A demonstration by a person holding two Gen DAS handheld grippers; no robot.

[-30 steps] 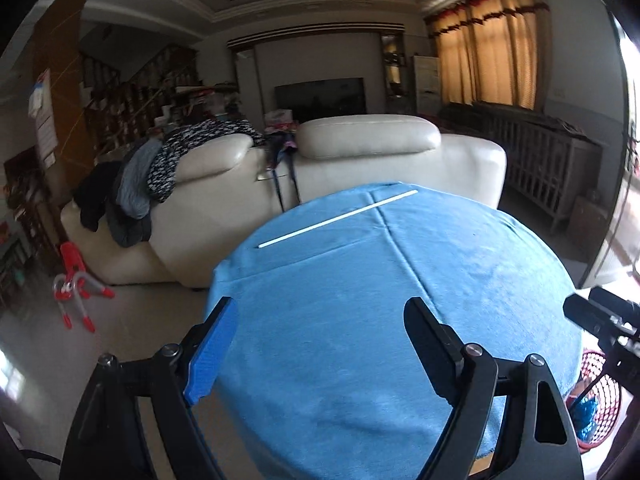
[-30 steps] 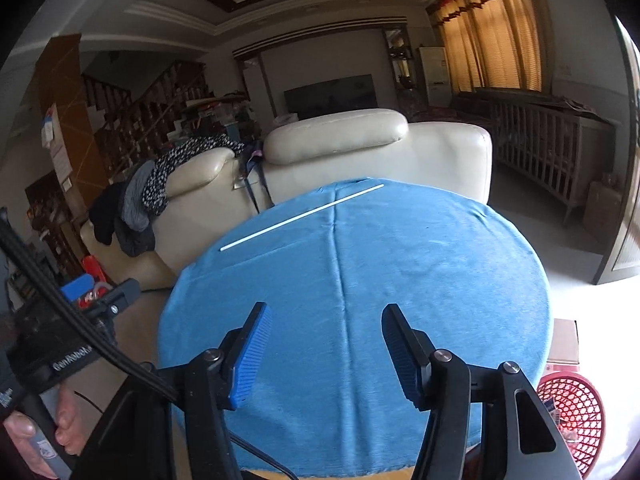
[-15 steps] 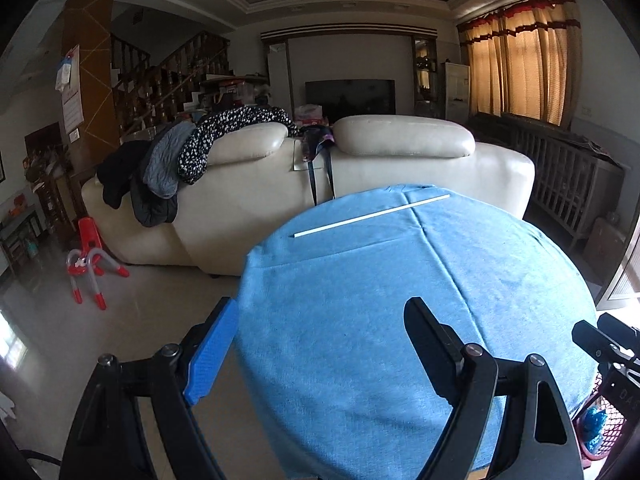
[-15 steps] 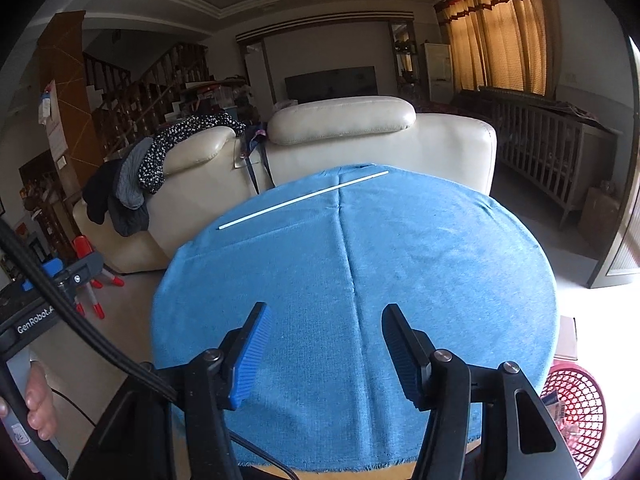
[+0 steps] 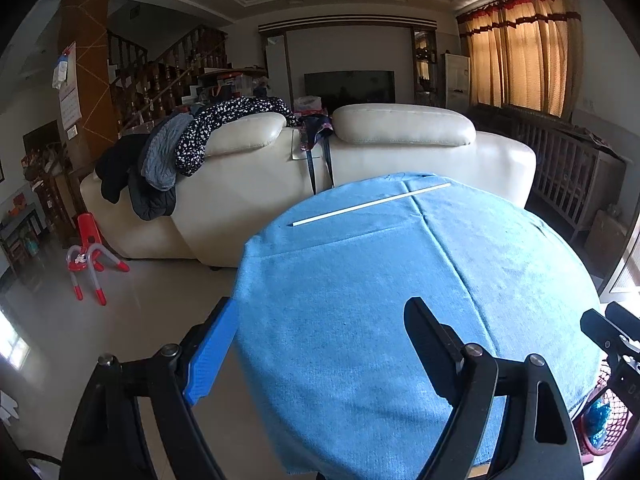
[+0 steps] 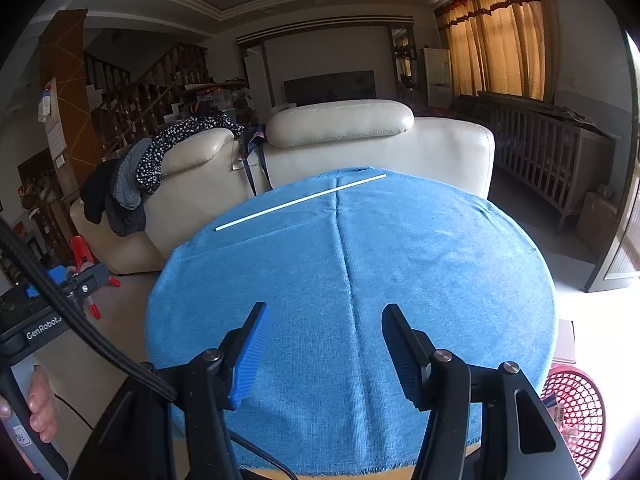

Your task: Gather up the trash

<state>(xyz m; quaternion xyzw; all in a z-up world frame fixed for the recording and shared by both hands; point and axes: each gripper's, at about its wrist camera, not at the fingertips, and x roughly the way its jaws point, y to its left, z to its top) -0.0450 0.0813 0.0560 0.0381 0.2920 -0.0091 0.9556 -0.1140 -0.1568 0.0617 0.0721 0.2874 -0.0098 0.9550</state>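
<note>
A round table under a blue cloth (image 5: 380, 300) (image 6: 400, 260) fills both views. Across its far side lies a long thin white stick (image 5: 370, 204) (image 6: 300, 201). My left gripper (image 5: 320, 320) hangs open over the table's near left edge, wide, with nothing between its fingers. My right gripper (image 6: 326, 320) is open above the near middle of the cloth, also empty. A red mesh basket (image 6: 576, 408) (image 5: 600, 412) with some wrappers in it stands on the floor at the table's right. A hand (image 6: 38, 408) holds the left gripper's handle at the lower left of the right wrist view.
A cream sofa (image 5: 360, 148) draped with dark clothes (image 5: 168, 152) stands just behind the table. A red and white stool (image 5: 86, 256) is on the tiled floor at left. A wooden crib (image 6: 552, 152) lines the right wall. A cardboard box (image 6: 564, 340) sits beside the basket.
In the left wrist view the table has slid to the right and the view has levelled, so that gripper has shifted left. The right wrist view changed only slightly. Both jaws kept their width.
</note>
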